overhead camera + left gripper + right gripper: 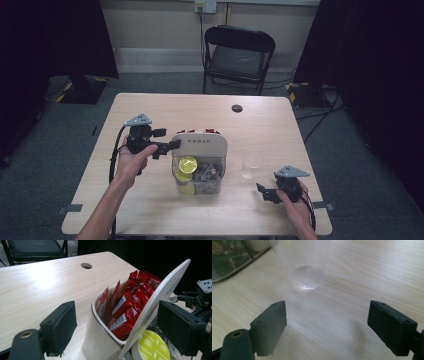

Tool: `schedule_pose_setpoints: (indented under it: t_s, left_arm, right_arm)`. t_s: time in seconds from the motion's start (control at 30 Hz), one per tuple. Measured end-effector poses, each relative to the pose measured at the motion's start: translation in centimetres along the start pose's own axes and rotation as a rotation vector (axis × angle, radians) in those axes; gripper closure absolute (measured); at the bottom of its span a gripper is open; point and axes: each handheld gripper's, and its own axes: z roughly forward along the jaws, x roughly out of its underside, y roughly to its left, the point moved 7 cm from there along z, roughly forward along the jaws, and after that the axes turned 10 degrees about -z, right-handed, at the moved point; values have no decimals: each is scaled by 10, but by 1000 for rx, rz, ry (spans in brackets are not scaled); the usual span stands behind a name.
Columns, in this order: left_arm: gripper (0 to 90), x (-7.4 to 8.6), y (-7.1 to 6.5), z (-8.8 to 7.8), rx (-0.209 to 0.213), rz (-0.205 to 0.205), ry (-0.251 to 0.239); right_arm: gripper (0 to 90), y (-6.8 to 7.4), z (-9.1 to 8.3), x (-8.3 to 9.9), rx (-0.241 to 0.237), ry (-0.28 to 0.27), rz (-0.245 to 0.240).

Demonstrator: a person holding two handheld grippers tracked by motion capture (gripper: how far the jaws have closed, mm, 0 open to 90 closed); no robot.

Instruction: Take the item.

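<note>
Organizer (200, 145) rim between spread left gripper (172, 145) jaws, seemingly untouched; right gripper (261, 189) open near glass (250, 165).

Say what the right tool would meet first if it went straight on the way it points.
Probably the clear glass: it stands on the table dead ahead of the right tool, whose open jaws are still short of it. Depth is hard to judge.

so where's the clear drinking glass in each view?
High view: clear drinking glass stands right of centre, between the white organiser box and the right gripper.
Left gripper view: can't make it out.
Right gripper view: top centre, ahead of the open jaws.
Shared landmark: the light wooden table.
</note>
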Motion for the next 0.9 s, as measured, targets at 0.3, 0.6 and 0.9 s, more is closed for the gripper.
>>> schedule_pose_setpoints:
  t_s: [0.3,0.6,0.9]
  left_arm:
    - [160,2,-1,3,-5,7,13]
    - [157,2,0,4,-3,10,8]
    - [158,2,-1,4,-2,9,10]
  right_arm:
    - [194,17,-16,-17,-74,-41,-15]
    - [197,26,-27,-25,-110,-80,-32]
    - [244,41,-40,-42,-170,-148,-50]
